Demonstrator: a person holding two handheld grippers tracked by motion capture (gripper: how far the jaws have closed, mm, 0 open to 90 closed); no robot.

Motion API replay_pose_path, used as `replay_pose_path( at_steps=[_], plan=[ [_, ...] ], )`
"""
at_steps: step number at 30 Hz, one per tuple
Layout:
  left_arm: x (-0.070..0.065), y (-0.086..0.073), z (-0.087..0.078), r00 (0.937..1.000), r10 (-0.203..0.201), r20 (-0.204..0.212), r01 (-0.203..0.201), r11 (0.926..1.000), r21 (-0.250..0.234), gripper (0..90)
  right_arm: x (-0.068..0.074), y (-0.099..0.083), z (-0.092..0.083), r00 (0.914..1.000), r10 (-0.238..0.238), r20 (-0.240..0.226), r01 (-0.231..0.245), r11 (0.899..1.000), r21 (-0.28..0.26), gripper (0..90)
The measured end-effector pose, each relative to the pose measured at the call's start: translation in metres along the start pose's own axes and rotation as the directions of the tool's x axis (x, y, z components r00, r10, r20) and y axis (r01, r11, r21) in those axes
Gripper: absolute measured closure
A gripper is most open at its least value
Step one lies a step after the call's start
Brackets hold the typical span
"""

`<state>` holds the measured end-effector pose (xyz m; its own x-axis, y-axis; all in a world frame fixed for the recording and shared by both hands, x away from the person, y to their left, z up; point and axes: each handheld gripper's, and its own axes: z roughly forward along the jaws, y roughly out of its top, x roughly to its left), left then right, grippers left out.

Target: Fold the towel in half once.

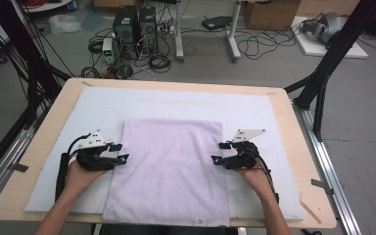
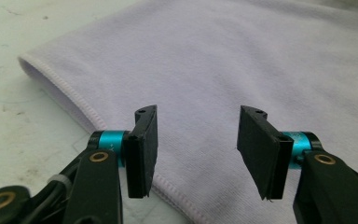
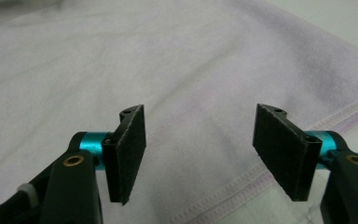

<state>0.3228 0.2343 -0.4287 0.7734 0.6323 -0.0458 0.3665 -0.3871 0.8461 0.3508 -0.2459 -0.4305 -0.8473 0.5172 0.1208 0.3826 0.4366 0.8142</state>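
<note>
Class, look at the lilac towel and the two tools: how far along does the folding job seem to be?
Done: the towel lies flat on the white mat, its near edge hanging over the table's front; whether it is already folded once I cannot tell. In hand: the left tool and right tool sit open at the towel's side edges, gripping nothing. Left: closing on the edges and making a fold.

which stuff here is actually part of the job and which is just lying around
In the job: lilac towel, left gripper, right gripper, both open at its side edges, white mat.
Lying about: computer towers, floor cables, cardboard box.
</note>
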Motion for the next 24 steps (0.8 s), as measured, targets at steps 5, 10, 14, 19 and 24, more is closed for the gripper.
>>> replay_pose_path(
  at_steps=[5,10,14,19,24],
  plan=[
    [0.005,0.006,0.002,0.9998,-0.003,-0.02,0.004,0.9998,0.02,46.0,-0.006,0.004,0.002,0.9999,0.007,0.007,-0.007,1.0,-0.012,30.0],
    [0.008,0.014,0.007,0.9998,0.004,-0.017,-0.004,0.9998,0.022,45.1,-0.009,0.006,0.003,0.9998,-0.001,0.02,0.001,1.0,0.002,29.4],
    [0.012,0.021,0.011,0.9999,0.006,-0.01,-0.006,0.9996,0.026,44.9,-0.014,0.01,0.003,0.9997,0.009,0.021,-0.009,1.0,0.011,27.5],
    [0.019,0.03,0.012,1.0,-0.003,0.008,0.002,0.9995,0.032,46.5,-0.021,0.013,0.005,0.9995,0.027,0.014,-0.028,0.999,0.024,27.2],
    [0.029,0.038,0.013,0.9998,-0.02,0.01,0.02,0.9995,0.023,46.6,-0.025,0.021,0.005,0.9994,0.032,0.014,-0.032,0.999,0.034,25.8]
  ],
)
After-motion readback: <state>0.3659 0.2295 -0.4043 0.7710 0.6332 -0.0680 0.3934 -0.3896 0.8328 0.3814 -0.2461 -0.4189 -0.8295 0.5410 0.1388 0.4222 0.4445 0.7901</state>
